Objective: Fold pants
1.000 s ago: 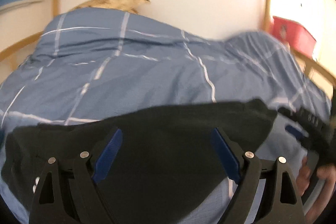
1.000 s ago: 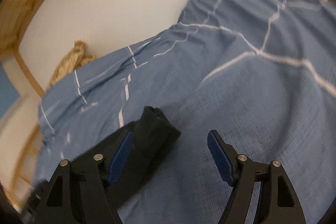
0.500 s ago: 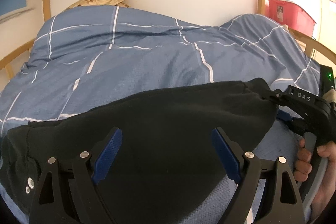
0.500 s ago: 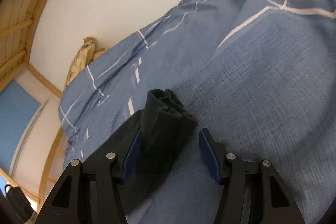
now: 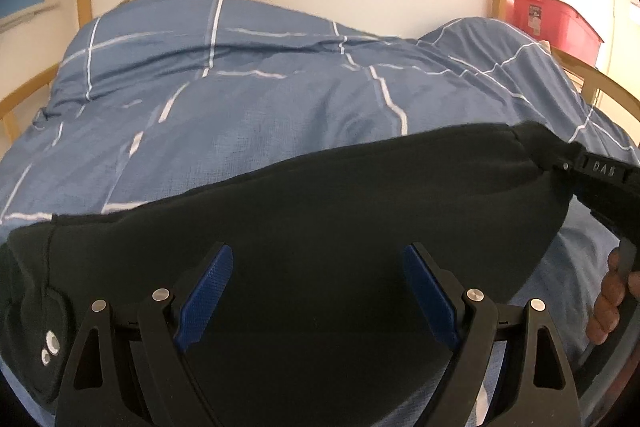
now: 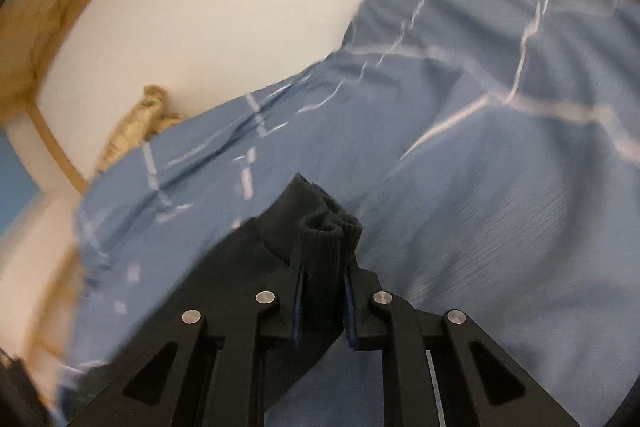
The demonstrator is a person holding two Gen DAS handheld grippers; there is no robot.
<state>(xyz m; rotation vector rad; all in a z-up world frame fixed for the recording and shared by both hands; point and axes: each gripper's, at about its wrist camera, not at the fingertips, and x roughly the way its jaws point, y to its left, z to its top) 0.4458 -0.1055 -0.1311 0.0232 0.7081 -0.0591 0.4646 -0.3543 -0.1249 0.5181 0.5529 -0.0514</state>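
One pair of black pants on one blue checked duvet.
Left wrist view: the pants [image 5: 320, 227] lay spread across the duvet [image 5: 240, 107]; left gripper [image 5: 318, 295] released, jaws wide above the cloth; one red bin [image 5: 556, 23] behind. Right wrist view: right gripper [image 6: 322, 303], jaws just closed, clenched one ribbed cuff [image 6: 326, 247].
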